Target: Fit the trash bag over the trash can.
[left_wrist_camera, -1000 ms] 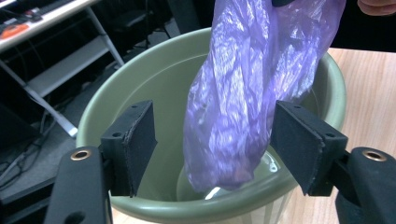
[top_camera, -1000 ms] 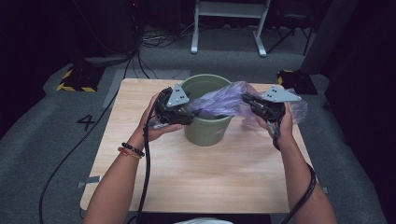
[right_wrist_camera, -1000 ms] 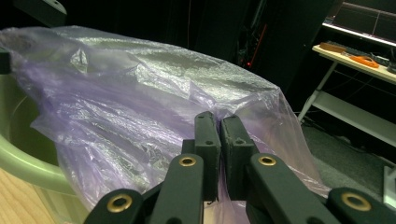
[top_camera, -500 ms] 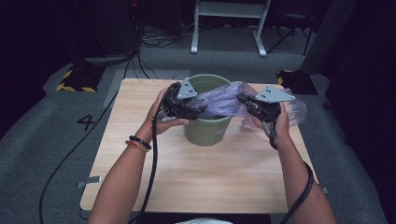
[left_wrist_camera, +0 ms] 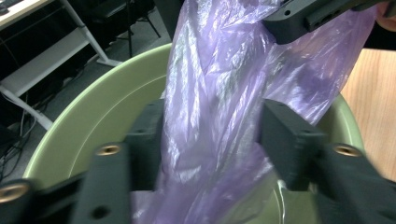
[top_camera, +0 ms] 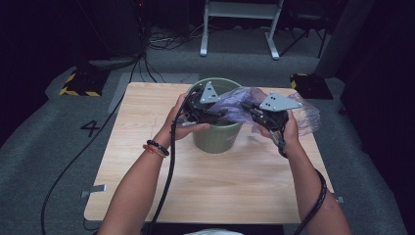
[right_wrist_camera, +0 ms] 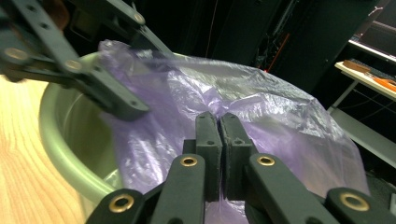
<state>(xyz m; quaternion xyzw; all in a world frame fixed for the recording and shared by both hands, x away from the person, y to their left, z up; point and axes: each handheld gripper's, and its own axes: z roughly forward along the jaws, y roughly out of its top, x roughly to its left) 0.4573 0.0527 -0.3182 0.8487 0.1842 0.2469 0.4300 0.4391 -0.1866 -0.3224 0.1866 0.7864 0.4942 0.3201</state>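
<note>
One translucent purple bag (top_camera: pixel 244 105), crinkled, over green bucket (top_camera: pixel 215 137); right gripper (right_wrist_camera: pixel 219 135) fingers clamp it, left gripper (left_wrist_camera: pixel 212 140) fingers closing around it.

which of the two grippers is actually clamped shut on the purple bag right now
The right gripper: its fingers meet, pinching the purple bag. The left gripper only straddles it, fingers apart.

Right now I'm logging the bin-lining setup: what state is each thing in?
purple plastic bag: crumpled, held above the bin, its lower part hanging into it.
green bin: upright on the table, not yet lined.
right gripper: shut on the bag.
left gripper: jaws have just been closing, the bag between them, pads not clearly pressing.
</note>
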